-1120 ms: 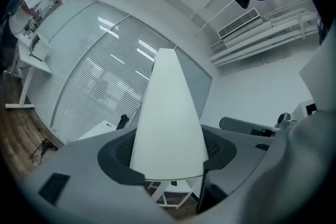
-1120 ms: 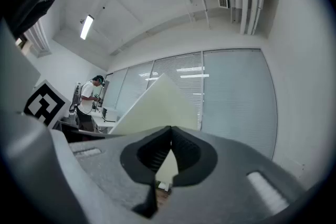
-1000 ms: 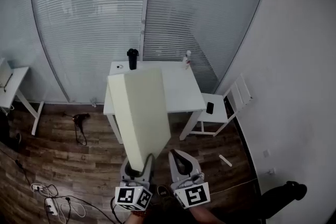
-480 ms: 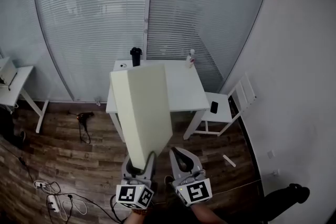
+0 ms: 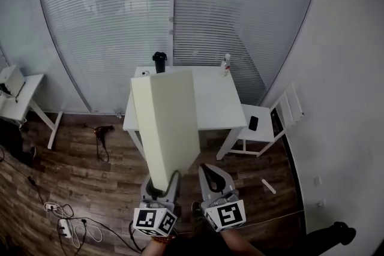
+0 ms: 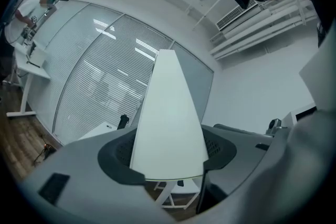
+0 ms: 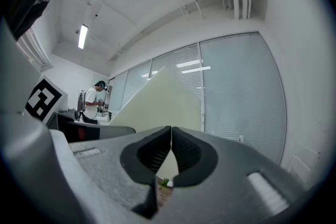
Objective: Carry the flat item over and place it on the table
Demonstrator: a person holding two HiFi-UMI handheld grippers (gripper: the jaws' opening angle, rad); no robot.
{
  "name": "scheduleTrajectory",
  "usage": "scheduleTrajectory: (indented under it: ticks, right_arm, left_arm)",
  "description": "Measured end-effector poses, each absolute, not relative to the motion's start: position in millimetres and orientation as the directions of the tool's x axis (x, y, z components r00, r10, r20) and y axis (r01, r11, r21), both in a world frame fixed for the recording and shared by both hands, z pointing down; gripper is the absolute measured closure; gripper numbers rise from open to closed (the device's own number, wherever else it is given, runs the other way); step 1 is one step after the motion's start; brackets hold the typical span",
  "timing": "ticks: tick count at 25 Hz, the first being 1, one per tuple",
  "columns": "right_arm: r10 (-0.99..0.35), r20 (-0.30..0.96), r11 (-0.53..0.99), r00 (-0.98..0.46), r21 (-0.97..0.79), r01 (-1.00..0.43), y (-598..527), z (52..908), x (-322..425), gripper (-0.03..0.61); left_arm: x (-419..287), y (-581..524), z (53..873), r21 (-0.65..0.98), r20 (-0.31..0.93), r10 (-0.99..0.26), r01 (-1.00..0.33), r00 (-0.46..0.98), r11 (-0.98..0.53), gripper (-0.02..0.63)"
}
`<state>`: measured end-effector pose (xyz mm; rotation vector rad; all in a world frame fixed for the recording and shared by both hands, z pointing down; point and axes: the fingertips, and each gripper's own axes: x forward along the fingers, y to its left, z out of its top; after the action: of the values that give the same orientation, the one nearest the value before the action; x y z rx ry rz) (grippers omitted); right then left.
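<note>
In the head view, the flat panel (image 5: 168, 123) is seen short of the table (image 5: 219, 99), reaching forward and tilted, with its near end clamped in the left gripper (image 5: 161, 187). In the picture it overlaps the table's left part. The right gripper (image 5: 211, 180) is carried just beside the left one, toward the table's right half, and touches nothing. The task is judged to be in its carrying stage.

For a good placement, the panel should be brought over the table's bare middle and lowered flat. Its far edge should be kept off the dark cup (image 5: 159, 62) at the table's far left and the small bottle (image 5: 226, 64) at its far right. Open floor lies before the table's near edge. A chair (image 5: 269, 129) stands at the table's right side and a cable (image 5: 103, 141) lies off its left, so a straight approach is advised.

In the left gripper view, both pads are seen pressed on the panel's faces. Only one end is gripped, so some swing may be expected.

In the right gripper view, the jaws are seen closed together with nothing between them, and the panel shows beyond them.
</note>
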<state>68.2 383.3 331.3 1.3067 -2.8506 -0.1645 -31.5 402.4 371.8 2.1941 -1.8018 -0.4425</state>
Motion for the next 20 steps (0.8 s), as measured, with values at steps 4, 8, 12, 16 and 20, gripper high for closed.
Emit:
scheduleTrajectory:
  ticks: [4,8,12,16,20]
  right_arm:
    - [-0.744,-0.043,0.662,-0.667,0.089,-0.744,353.3,336.2,74.5,0.578]
    - [-0.733,-0.041,0.675,-0.679,0.086,-0.733,325.1,338.5,79.6,0.578]
    - [-0.721,-0.022,0.69,-0.693,0.073,-0.72,297.6,342.2,87.6,0.578]
    - [-0.71,-0.021,0.703,-0.704,0.056,-0.71,273.8,346.9,96.2,0.578]
    - [-0.709,-0.011,0.705,-0.705,0.033,-0.709,249.2,354.6,107.1,0.578]
  left_arm:
    - [-24.1,372.9,375.8,0.383,-0.051,-0.984,-0.907,0.168,-0.175,0.342]
    - [-18.6,348.0,377.9,0.37,-0.039,-0.988,-0.916,0.15,-0.154,0.342]
    - [-7.9,325.3,380.2,0.349,-0.024,-0.989,-0.926,0.144,-0.143,0.342]
    - [2.2,306.7,384.1,0.342,-0.003,-0.99,-0.93,0.144,-0.136,0.341]
    - [11.6,289.9,391.0,0.323,0.034,-0.99,-0.938,0.139,-0.121,0.341]
